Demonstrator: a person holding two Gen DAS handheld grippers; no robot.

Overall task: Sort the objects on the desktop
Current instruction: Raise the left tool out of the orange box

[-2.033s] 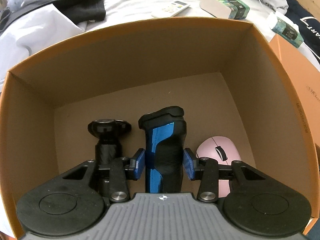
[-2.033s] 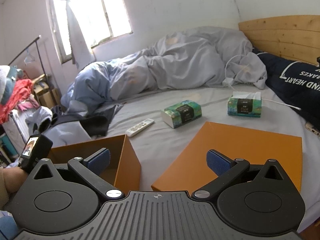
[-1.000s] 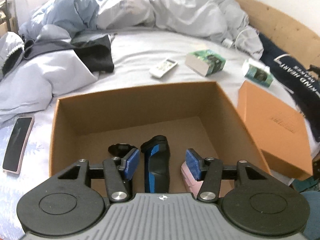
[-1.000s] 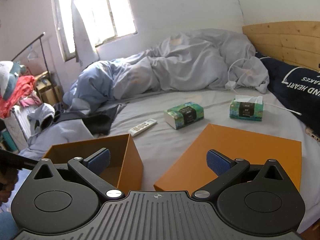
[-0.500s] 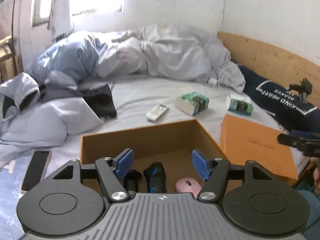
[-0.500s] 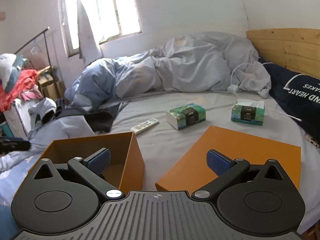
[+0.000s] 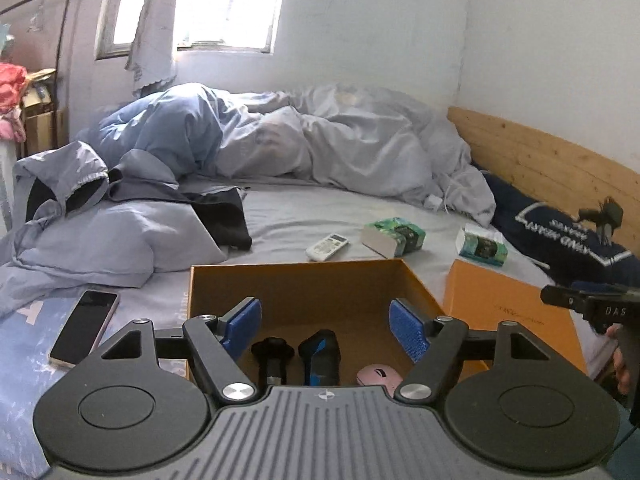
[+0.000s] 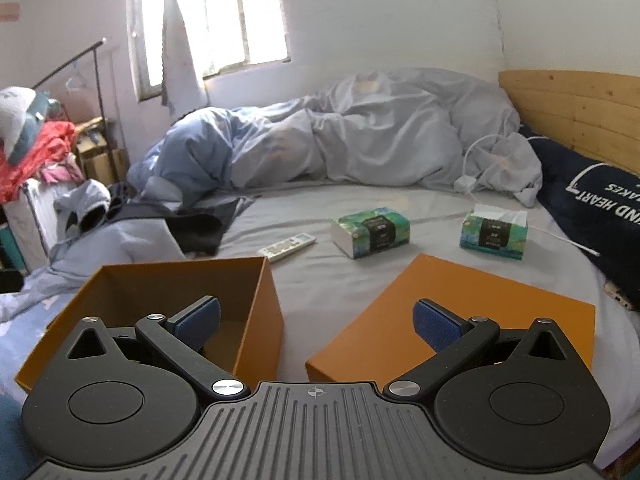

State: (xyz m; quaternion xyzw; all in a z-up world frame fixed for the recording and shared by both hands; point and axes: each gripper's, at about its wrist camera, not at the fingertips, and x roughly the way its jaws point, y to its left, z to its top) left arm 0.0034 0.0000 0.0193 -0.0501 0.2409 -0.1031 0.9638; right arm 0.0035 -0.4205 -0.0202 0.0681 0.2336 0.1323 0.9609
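An open orange box (image 7: 304,276) sits on the bed. Inside lie a black tripod-like stand (image 7: 272,354), a black and blue hand grip (image 7: 320,356) and a pink mouse (image 7: 378,374). My left gripper (image 7: 326,326) is open and empty, held above the box's near side. My right gripper (image 8: 316,320) is open and empty, above the gap between the box (image 8: 168,284) and its orange lid (image 8: 460,304). The lid also shows in the left wrist view (image 7: 508,312).
On the bed lie a white remote (image 7: 327,246), two tissue packs (image 8: 370,232) (image 8: 493,232), a phone (image 7: 85,328), crumpled grey bedding (image 7: 320,140) and a dark jacket (image 7: 224,216). A wooden headboard (image 8: 572,100) is at right.
My left gripper let go of the black and blue grip in the box, opened wide, and rose and drew back out of the box. My right gripper stayed open, nearly still.
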